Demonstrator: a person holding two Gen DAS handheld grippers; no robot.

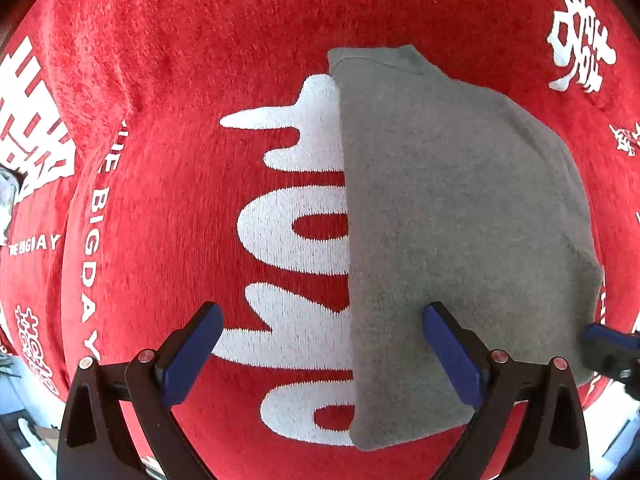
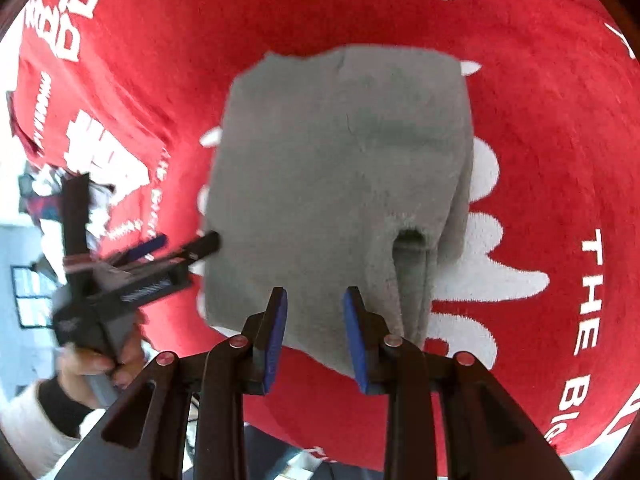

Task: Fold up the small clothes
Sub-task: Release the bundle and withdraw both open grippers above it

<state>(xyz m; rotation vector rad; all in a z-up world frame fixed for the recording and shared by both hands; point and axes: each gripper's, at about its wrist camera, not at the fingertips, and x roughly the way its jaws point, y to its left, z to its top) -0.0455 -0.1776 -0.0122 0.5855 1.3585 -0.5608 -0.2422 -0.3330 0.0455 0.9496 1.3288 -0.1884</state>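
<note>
Blue-padded left gripper (image 1: 322, 354) spread wide, pointing down, nothing between pads; one pad over folded grey garment (image 1: 460, 220), other over red cloth (image 1: 180, 80). Right gripper (image 2: 316, 336) partly apart, empty, above garment's near edge. Garment lies flat on red cloth's white lettering (image 1: 288, 240), beyond both tools.

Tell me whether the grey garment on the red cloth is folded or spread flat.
Folded. The grey garment lies as a compact block with a straight doubled edge, and the right wrist view shows stacked layers at one corner.
</note>
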